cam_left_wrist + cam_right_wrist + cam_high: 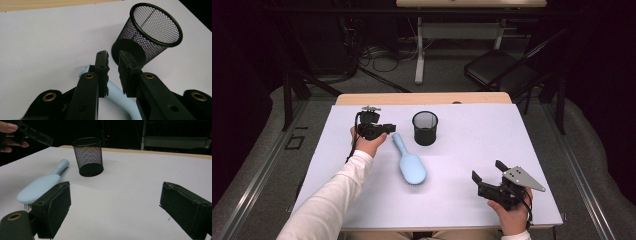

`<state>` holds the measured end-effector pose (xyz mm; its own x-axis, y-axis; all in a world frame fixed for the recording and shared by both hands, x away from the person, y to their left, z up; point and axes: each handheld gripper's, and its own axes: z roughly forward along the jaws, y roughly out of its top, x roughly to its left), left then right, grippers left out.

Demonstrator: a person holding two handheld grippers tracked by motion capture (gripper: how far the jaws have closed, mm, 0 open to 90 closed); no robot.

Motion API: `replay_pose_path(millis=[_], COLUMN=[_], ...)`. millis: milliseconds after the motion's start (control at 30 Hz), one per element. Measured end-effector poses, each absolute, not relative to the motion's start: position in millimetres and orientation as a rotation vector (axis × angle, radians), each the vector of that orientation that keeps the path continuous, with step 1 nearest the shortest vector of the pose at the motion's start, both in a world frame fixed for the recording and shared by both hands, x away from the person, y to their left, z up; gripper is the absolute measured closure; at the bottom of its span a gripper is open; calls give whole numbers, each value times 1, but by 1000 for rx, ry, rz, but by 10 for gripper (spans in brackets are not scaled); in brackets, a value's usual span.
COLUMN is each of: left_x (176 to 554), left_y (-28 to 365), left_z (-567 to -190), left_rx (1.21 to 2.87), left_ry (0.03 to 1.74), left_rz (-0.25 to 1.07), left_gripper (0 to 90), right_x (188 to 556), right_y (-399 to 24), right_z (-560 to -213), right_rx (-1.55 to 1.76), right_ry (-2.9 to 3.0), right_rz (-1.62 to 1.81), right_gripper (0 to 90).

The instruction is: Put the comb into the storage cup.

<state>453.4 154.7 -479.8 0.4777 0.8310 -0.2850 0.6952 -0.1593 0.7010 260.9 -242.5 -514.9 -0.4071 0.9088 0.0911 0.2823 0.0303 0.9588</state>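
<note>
High view: white table (462,200) with wooden far edge, carrying three lots.

Brush (409,162), pale blue, lying bristles down near table centre, handle pointing far-left, head toward near side. Handle tip just beside left hand-held gripper (386,127). Seen also in left gripper view (117,96) as a blue handle running under and between the jaws, and in right gripper view (41,186), bristles showing beneath the near end of the head.

Cup (425,128), black wire mesh, round, upright, open top, standing just right of and slightly beyond the brush handle, apart from it. Left gripper view (147,37): looming close beyond the jaw tips. Right gripper view (88,156): beyond the brush, near the far edge.

Left hand-held gripper, held in left hand (368,142) at far-left of centre, jaws pointing right toward the cup. Left gripper view (113,63): jaws drawn close, a narrow gap remaining, straddling the handle near its tip; whether the pads press on the handle cannot be told, tips looking clear of it. Long white sleeve (332,200) reaching in from near-left.

Right hand-held gripper (489,170), held in right hand (512,210) at near-right corner, grey three-cornered plate on top, well apart from brush and cup. Right gripper view (115,207): jaws set wide apart, bare table between them.
</note>
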Motion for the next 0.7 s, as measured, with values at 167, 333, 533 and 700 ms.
replay_pose_path(millis=[167,333,533,700], left_x=[456,460,465,469], left_y=[148,141,133,129], left_z=[-484,-490,-500,-505], left_rx=[1930,1940,1970,1988], left_ry=[1285,1301,1328,1337], left_rz=[220,237,246,254], left_gripper=[827,867,896,900], right_x=[261,262,262,262], right_y=[-243,-244,-244,-244], right_z=[-515,-515,-515,-515], right_rx=[1219,1222,1223,1227], right_ry=[1741,1740,1742,1743], right_rz=[1395,1398,1396,1397], right_gripper=[96,100,103,108])
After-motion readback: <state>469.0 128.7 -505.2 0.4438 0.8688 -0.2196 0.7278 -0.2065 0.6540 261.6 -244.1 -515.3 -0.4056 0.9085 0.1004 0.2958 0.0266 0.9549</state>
